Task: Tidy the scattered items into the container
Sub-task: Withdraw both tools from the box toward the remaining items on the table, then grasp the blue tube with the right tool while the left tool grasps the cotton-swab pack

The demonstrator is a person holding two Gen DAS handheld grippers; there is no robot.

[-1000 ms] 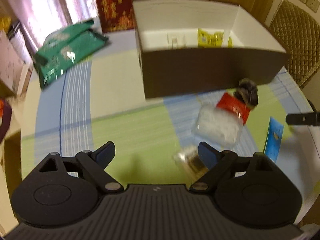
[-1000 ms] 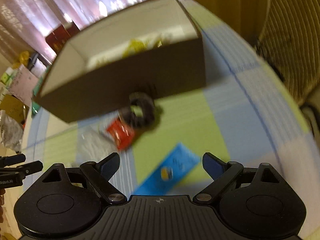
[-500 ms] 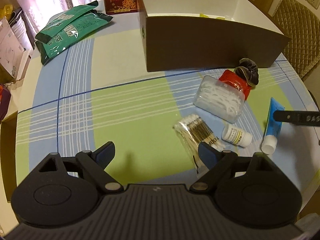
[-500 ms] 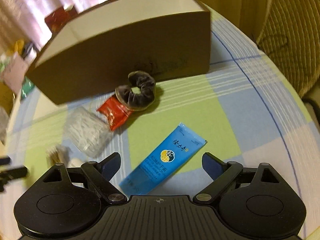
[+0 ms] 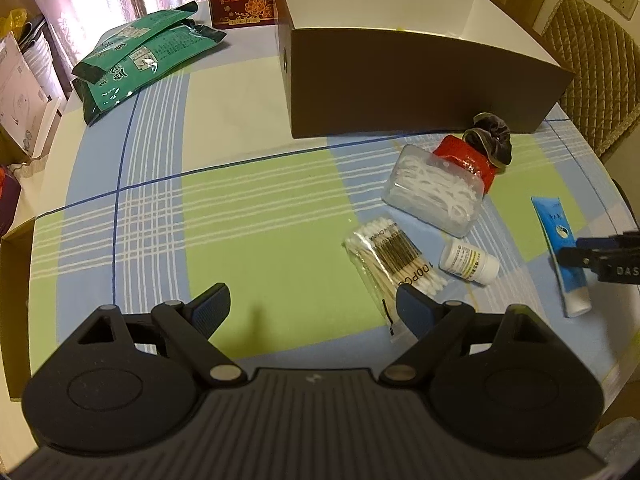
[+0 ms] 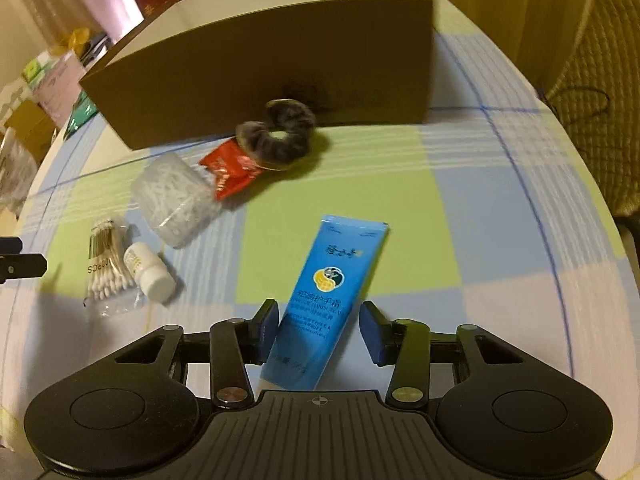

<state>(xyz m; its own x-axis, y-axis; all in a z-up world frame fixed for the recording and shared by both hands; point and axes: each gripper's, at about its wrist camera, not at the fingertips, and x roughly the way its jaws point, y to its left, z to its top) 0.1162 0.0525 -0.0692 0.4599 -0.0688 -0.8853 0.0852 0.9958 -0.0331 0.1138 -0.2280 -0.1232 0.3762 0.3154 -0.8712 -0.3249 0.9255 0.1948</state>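
Left wrist: checked tablecloth [image 5: 260,220], curtains [image 5: 100,4], chair [image 5: 592,64]

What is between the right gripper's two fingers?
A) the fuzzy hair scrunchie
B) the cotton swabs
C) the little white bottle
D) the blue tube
D: the blue tube lies flat on the tablecloth between the fingers of the right gripper, whose jaws stand apart on either side of it, while the other things lie farther off to the left.

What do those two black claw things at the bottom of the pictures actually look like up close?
Both are matte black plastic. The left gripper and right gripper each have a ribbed centre plate with a small logo, two rounded pods with oval insets, hinged link arms with silver pivot pins, and blue ridged finger pads. No cables or sleeves show.
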